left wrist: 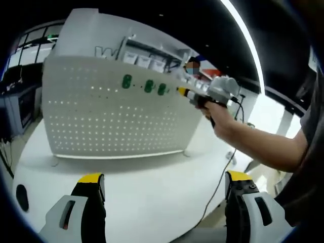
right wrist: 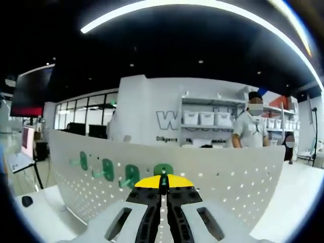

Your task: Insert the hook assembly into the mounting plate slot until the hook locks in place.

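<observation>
My left gripper (left wrist: 164, 190) hangs low over the white table (left wrist: 147, 197), jaws spread wide apart with nothing between them. Past it stands the white perforated board (left wrist: 111, 116), upright on the table, with three green hooks (left wrist: 148, 86) seated in a row along its upper part. In the left gripper view my right gripper (left wrist: 183, 91) comes in from the right, held in my hand (left wrist: 215, 109), its yellow tip right at the board beside the rightmost of those hooks. In the right gripper view its jaws are pressed together, just a thin line between the yellow tips (right wrist: 163, 181); a sliver of green sits in that line, so I take it as clamped on a fourth green hook (right wrist: 163, 170) whose plate shows just above the tips, against the board (right wrist: 228, 177). Whether it's fully seated in a slot I can't tell. Three other hooks (right wrist: 107, 169) run off to the left. A person (right wrist: 251, 129) stands behind the board near shelves of white bins (right wrist: 200, 117).
</observation>
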Demonstrator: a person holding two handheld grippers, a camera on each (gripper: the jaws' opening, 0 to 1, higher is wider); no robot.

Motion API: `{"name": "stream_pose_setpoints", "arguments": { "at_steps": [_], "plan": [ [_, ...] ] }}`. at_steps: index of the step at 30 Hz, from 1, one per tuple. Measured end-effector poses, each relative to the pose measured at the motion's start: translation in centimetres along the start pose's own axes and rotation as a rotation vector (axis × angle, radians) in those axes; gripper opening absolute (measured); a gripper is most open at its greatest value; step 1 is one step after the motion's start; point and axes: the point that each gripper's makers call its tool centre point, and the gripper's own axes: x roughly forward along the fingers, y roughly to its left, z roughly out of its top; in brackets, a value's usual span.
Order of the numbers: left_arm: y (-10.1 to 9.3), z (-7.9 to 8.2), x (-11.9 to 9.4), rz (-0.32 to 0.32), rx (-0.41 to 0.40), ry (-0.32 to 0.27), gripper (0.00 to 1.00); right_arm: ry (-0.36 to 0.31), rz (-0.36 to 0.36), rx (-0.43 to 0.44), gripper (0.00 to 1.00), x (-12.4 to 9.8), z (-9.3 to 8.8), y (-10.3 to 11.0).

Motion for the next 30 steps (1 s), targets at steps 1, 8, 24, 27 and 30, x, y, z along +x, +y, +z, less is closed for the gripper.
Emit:
{"name": "stream_pose_setpoints", "arguments": {
  "at_steps": [1,8,24,27,30],
  "plan": [
    [0.0,0.0,0.0,0.001,0.002,-0.001,1.00,0.000,0.000,0.001,0.00,0.0,0.0,0.0],
    [0.4,0.1,0.0,0.008,-0.001,-0.005,1.00,-0.004,-0.010,0.009,0.00,0.6,0.0,0.1],
    [1.4,0.3,-0.2,0.028,-0.005,-0.013,1.00,0.008,-0.042,0.004,0.00,1.3,-0.9,-0.1],
    [1.4,0.2,-0.1,0.026,-0.008,-0.009,1.00,0.014,-0.051,0.004,0.00,1.5,-1.2,-0.1],
    [1.5,0.2,-0.1,0.029,-0.009,-0.010,1.00,0.014,-0.057,-0.001,0.00,1.6,-1.4,-0.1]
  ]
}}
